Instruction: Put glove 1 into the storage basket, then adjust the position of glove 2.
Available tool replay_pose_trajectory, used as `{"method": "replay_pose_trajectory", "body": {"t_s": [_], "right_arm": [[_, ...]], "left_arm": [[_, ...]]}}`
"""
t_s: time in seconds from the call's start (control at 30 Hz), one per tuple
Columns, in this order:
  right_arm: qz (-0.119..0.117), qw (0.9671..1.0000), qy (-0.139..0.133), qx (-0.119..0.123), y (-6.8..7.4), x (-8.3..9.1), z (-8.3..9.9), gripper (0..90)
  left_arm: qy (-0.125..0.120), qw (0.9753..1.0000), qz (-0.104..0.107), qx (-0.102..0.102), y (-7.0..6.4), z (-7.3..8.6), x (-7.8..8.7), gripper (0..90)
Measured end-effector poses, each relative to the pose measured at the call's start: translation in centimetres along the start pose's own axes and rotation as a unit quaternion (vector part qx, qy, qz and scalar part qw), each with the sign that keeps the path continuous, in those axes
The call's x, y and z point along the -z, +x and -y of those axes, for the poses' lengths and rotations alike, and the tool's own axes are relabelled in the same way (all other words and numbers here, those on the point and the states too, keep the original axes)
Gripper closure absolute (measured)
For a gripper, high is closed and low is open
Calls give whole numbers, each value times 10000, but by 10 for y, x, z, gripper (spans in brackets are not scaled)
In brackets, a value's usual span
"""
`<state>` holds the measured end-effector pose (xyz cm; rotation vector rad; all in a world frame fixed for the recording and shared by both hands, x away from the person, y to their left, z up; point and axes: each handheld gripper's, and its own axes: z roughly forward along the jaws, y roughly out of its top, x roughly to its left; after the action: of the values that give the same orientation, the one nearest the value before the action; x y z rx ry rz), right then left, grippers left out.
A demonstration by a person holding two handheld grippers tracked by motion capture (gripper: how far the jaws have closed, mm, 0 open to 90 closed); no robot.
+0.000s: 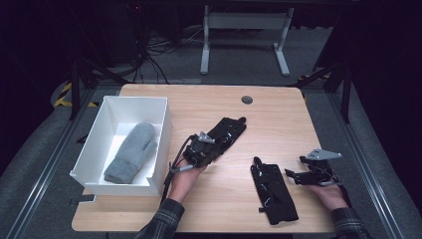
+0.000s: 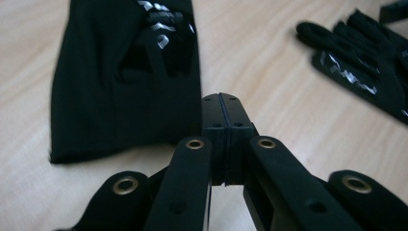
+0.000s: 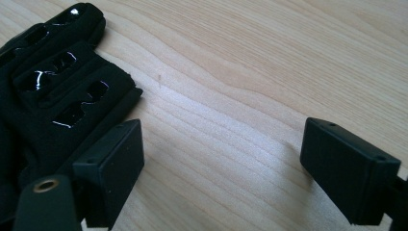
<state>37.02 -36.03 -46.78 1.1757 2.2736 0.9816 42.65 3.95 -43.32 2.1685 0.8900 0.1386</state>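
One black glove [image 1: 230,128] lies slanted at mid-table, seen up close as a dark cuff [image 2: 125,82]. My left gripper [image 1: 210,148] rests at its cuff end; its pads [image 2: 222,126] are pressed together, just right of the cuff's corner, with nothing seen between them. A second black glove [image 1: 273,191] lies near the front edge and also appears at the far right [image 2: 358,65] of the left gripper view. My right gripper [image 1: 294,168] stands open just right of it, over bare wood [image 3: 231,163], with the glove's fingers [image 3: 48,86] beside its left jaw.
A white box [image 1: 161,144] stands at the table's left with a grey mitten [image 1: 130,152] lying inside. A dark round grommet [image 1: 247,99] sits near the far edge. Bare wood [image 1: 278,119] spreads across the back right. Beyond the table are cables and a desk frame.
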Motion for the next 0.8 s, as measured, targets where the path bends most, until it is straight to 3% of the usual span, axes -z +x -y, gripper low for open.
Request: {"method": "replay_pose_trajectory", "body": {"t_s": [0.17, 0.4, 0.53, 0.63, 0.7, 0.8], "right_arm": [[1, 10000, -1, 1, 0, 0, 0, 161], [3, 10000, -1, 0, 0, 0, 0, 161], [1, 10000, 0, 1, 0, 0, 0, 161], [0, 10000, -2, 0, 0, 0, 0, 161], [0, 10000, -2, 2, 0, 0, 0, 161], [0, 10000, -1, 1, 0, 0, 0, 161]], "left_arm": [[-50, 9999, -128, -33, 13, -15, -11, 900], [-16, 9999, -119, 19, 28, -32, -30, 900], [13, 10000, -60, 1, 29, -35, -42, 900], [118, 9999, 26, -31, 27, -34, -53, 900], [263, 9996, -37, -73, 24, -33, -60, 900], [219, 9998, 4, -13, 24, -30, -60, 900]]}}
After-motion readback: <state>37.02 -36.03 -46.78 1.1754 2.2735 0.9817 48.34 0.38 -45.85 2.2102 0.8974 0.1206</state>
